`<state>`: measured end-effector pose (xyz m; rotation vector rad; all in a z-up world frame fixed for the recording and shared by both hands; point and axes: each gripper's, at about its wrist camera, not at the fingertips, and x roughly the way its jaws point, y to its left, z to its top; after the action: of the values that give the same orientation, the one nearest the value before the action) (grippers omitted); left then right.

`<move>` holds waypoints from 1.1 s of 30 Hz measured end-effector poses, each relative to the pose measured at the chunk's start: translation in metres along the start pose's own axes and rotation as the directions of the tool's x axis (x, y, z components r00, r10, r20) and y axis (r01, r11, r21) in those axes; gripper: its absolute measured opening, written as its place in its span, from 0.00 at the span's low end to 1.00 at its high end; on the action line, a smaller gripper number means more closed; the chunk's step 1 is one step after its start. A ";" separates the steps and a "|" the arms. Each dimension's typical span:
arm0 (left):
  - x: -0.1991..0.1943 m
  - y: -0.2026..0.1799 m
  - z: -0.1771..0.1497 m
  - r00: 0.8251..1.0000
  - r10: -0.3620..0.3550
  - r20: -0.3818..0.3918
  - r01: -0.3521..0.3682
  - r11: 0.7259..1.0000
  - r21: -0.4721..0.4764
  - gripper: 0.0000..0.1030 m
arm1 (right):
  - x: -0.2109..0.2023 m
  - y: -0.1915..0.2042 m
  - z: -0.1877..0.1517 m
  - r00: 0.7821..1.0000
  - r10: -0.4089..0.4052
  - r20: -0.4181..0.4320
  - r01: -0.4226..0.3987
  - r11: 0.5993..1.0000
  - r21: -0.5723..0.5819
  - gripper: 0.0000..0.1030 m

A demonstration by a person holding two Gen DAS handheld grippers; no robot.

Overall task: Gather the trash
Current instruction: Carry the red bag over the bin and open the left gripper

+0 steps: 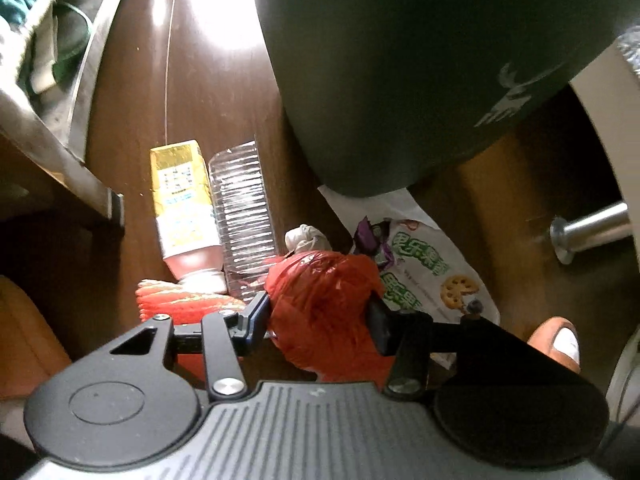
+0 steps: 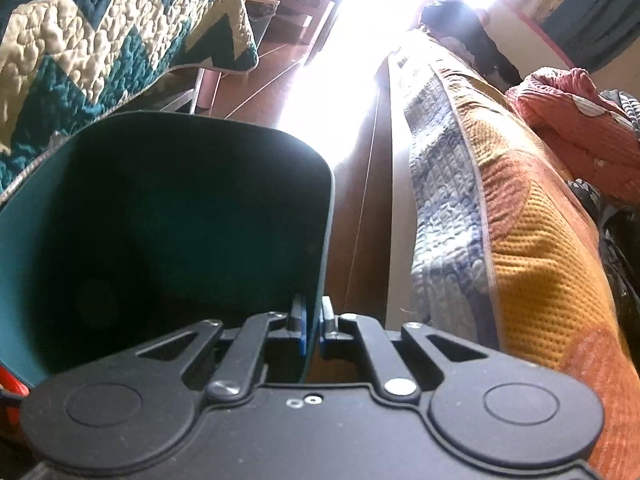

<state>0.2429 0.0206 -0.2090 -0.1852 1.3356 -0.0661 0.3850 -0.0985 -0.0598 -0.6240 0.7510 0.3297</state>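
My left gripper [image 1: 320, 316] points down at the floor, shut on a crumpled red plastic bag [image 1: 320, 292], with a finger pressed on each side of it. Around the bag lie a yellow-labelled bottle [image 1: 184, 208], a clear ribbed plastic bottle [image 1: 244, 208], a crumpled tissue [image 1: 306, 238], a printed snack wrapper [image 1: 424, 268] and a red striped wrapper [image 1: 176, 300]. The dark green bin [image 1: 400, 80] hangs tilted just above the trash. My right gripper [image 2: 312, 326] is shut on the rim of that bin [image 2: 180, 220], with the thin wall between its pads. The bin's inside looks dark and empty.
The floor [image 1: 200, 80] is brown wood. A metal bed frame [image 1: 60, 148] stands to the left and a metal leg [image 1: 588, 232] to the right. An orange shoe tip [image 1: 560, 340] is near the snack wrapper. A teal zigzag quilt [image 2: 100, 48] and an orange-yellow quilt [image 2: 520, 240] flank the bin.
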 end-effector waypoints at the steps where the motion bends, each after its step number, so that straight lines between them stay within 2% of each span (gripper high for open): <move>1: -0.009 -0.001 0.000 1.000 0.002 0.000 -0.002 1.000 0.010 0.48 | 0.000 0.000 -0.002 1.000 -0.002 0.002 0.002 1.000 -0.011 0.04; 4: -0.038 -0.003 0.000 1.000 -0.024 0.010 0.024 0.999 0.028 0.48 | 0.001 0.000 -0.007 1.000 -0.017 0.009 0.017 0.999 -0.036 0.05; 9: -0.097 -0.002 0.007 0.995 -0.063 0.079 0.058 0.997 0.056 0.48 | 0.000 -0.003 -0.009 0.999 -0.039 0.023 0.041 0.998 -0.052 0.05; 15: -0.153 -0.006 0.030 0.974 -0.126 0.187 0.118 0.992 0.053 0.48 | -0.003 -0.014 -0.007 0.997 -0.074 0.037 0.075 0.997 -0.036 0.03; 19: -0.185 -0.015 0.049 0.947 -0.177 0.268 0.165 0.984 0.069 0.48 | -0.007 -0.016 -0.007 0.995 -0.086 0.047 0.087 0.995 -0.037 0.03; 22: -0.207 -0.017 0.070 0.915 -0.212 0.343 0.203 0.977 0.063 0.48 | -0.010 -0.012 -0.006 0.995 -0.075 0.061 0.079 0.996 -0.053 0.03; 27: -0.224 -0.022 0.107 0.872 -0.186 0.452 0.196 0.980 0.025 0.48 | -0.012 -0.007 -0.002 0.995 -0.062 0.072 0.067 0.996 -0.061 0.02; 30: -0.209 -0.030 0.128 0.876 -0.132 0.464 0.144 0.990 0.011 0.48 | -0.014 -0.006 -0.001 0.996 -0.053 0.076 0.058 0.996 -0.061 0.02; 33: -0.185 -0.032 0.141 0.899 -0.099 0.428 0.113 0.994 -0.008 0.48 | -0.016 -0.002 0.000 0.995 -0.048 0.083 0.054 0.996 -0.074 0.02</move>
<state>0.3387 0.0315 0.0049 -0.2837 0.8870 -0.0902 0.3750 -0.1013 -0.0479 -0.6965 0.6458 0.3356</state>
